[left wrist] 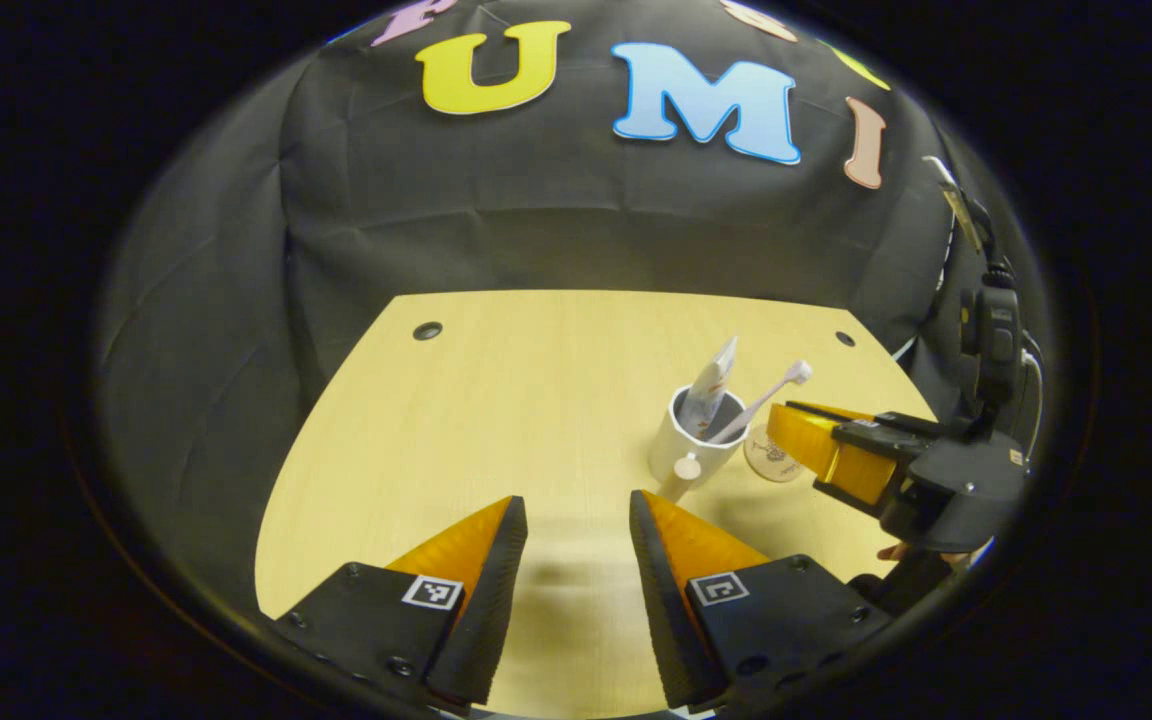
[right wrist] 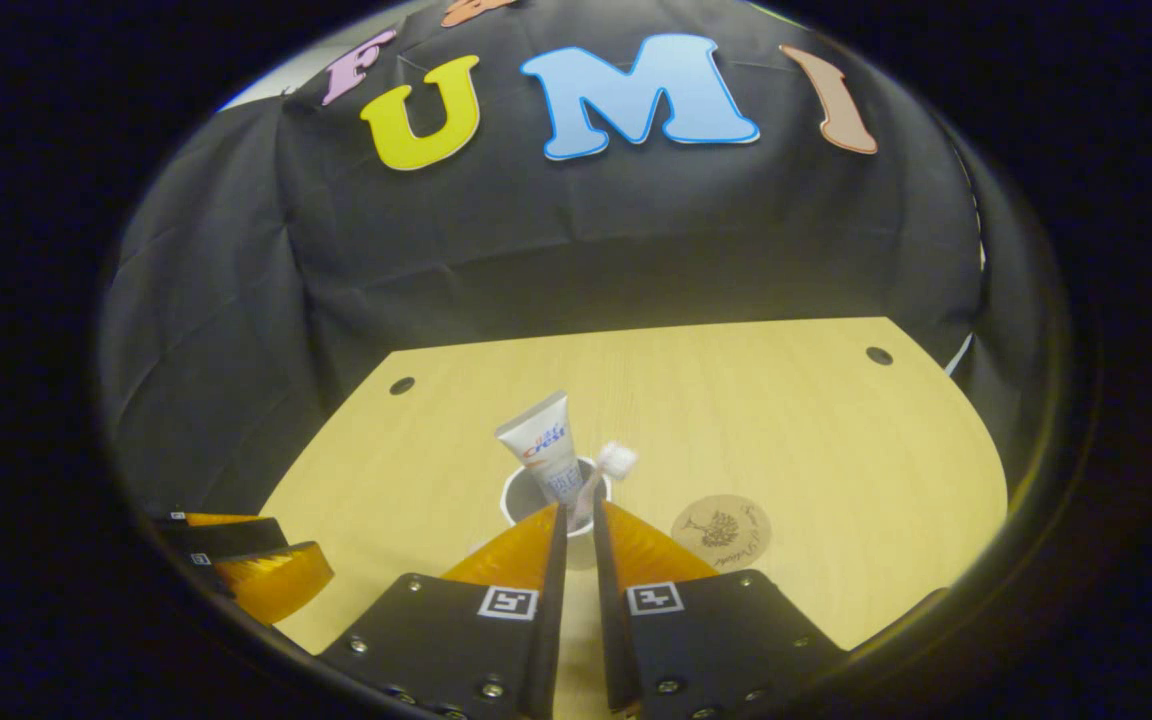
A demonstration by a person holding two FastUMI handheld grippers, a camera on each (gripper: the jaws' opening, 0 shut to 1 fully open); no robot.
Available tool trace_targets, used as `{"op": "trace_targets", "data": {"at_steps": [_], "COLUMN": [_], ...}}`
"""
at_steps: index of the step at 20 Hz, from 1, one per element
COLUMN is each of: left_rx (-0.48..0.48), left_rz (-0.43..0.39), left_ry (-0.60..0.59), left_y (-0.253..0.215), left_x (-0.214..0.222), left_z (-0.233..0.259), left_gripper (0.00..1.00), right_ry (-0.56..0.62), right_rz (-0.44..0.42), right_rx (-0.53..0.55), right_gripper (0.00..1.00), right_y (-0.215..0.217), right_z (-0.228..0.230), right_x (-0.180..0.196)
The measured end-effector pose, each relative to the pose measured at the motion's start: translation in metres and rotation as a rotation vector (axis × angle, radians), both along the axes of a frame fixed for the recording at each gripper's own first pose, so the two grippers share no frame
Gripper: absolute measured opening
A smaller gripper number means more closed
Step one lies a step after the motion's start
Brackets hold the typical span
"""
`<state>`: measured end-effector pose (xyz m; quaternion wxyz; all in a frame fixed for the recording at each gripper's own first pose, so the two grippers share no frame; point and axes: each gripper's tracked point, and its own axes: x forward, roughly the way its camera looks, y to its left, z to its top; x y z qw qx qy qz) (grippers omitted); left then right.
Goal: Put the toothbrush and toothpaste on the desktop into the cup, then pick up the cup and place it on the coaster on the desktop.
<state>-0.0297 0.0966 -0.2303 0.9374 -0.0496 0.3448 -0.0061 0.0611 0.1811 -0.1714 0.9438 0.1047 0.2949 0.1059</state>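
Since the toothpaste tube (right wrist: 544, 450) and toothbrush (left wrist: 764, 398) both stand in the white cup (left wrist: 676, 450), step one looks done. Cup sits on the wooden desktop (left wrist: 496, 400), just beside the round coaster (right wrist: 722, 531), not on it. Right gripper (right wrist: 576, 530) is nearly closed with a narrow gap, tips at the cup's near rim; no grip visible. Left gripper (left wrist: 576, 520) is apart, empty, hanging back. Left to do: grasp cup, move onto coaster.
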Motion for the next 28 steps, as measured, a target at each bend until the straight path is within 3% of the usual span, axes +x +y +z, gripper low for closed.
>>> {"op": "trace_targets", "data": {"at_steps": [2,3,4,9,10,13,14,18,23,28], "left_rx": [-0.004,-0.005,-0.006,-0.043,-0.055,-0.056,-0.046,0.031,0.133,0.177], "left_rz": [-0.017,-0.031,-0.051,-0.206,-0.238,-0.332,-0.361,-0.461,-0.532,-0.522], "left_ry": [0.002,0.002,0.002,0.027,0.043,0.106,0.131,0.275,0.443,0.573], "left_y": [-0.005,-0.009,-0.014,-0.055,-0.062,-0.078,-0.082,-0.088,-0.074,-0.072], "left_x": [0.005,0.007,0.011,0.035,0.040,0.050,0.053,0.057,0.050,0.055], "left_z": [-0.001,-0.002,-0.003,-0.005,-0.008,-0.022,-0.029,-0.056,-0.062,-0.089], "left_gripper": [0.68,0.68,0.68,0.68,0.68,0.68,0.67,0.68,0.68,0.66], "right_ry": [-0.004,-0.003,-0.003,-0.003,0.003,0.032,0.042,0.082,0.112,0.144], "right_rz": [-0.002,-0.003,-0.005,-0.037,-0.053,-0.099,-0.117,-0.205,-0.300,-0.366], "right_rx": [0.008,0.012,0.013,0.007,0.008,0.009,0.009,0.014,0.027,0.031], "right_gripper": [0.22,0.18,0.22,0.14,0.18,0.14,0.18,0.18,0.18,0.14], "right_y": [-0.004,-0.008,-0.012,-0.044,-0.053,-0.078,-0.086,-0.126,-0.164,-0.191], "right_z": [0.005,0.007,0.008,0.012,0.011,0.001,-0.003,-0.015,-0.025,-0.034], "right_x": [0.000,-0.002,-0.004,-0.019,-0.025,-0.037,-0.041,-0.057,-0.072,-0.087]}}
